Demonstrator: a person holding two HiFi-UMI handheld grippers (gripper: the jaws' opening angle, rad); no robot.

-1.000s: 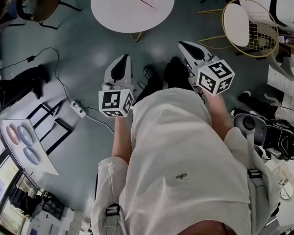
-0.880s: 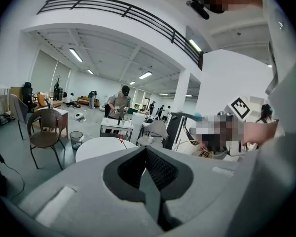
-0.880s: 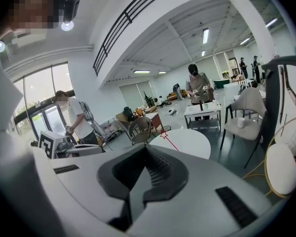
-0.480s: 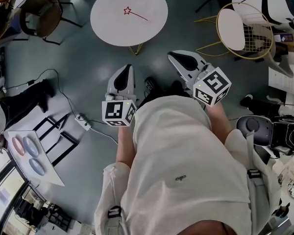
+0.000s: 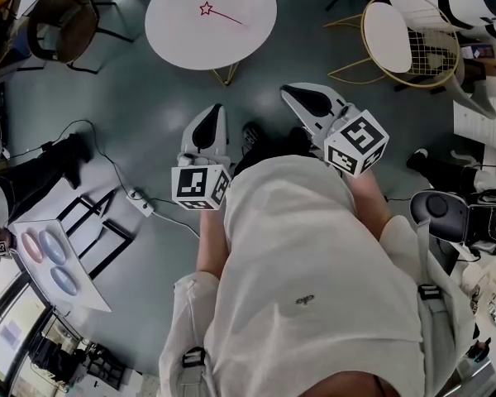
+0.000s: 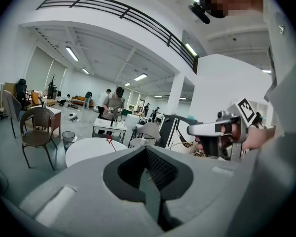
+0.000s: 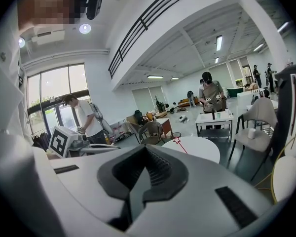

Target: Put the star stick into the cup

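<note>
Looking down through the head view, the star stick (image 5: 223,16) lies flat on the round white worktop (image 5: 190,40) at the top of the frame, its star end toward the left. No cup shows on that worktop. The left claw (image 5: 217,108) and right claw (image 5: 291,90) sit mid-frame, tucked close to the person's body and well apart from the stick. Their noses point up the frame toward the worktop, which reads as a carrying pose rather than a reach.

From the left gripper view, the left claw (image 6: 147,151) is clenched on nothing, tips meeting round a hollow gap. Beyond it, left of centre, the worktop (image 6: 86,153) bears the stick (image 6: 110,141) as a thin red line. The right claw (image 6: 212,129) hangs level at the right, which suggests both are held at one height.

From the right gripper view, the right claw (image 7: 147,150) is likewise clenched and empty. The stick (image 7: 180,144) lies on the worktop (image 7: 200,151) just right of centre, far off. No cup can be made out here either, so where the stick should go is unsettled.
</note>
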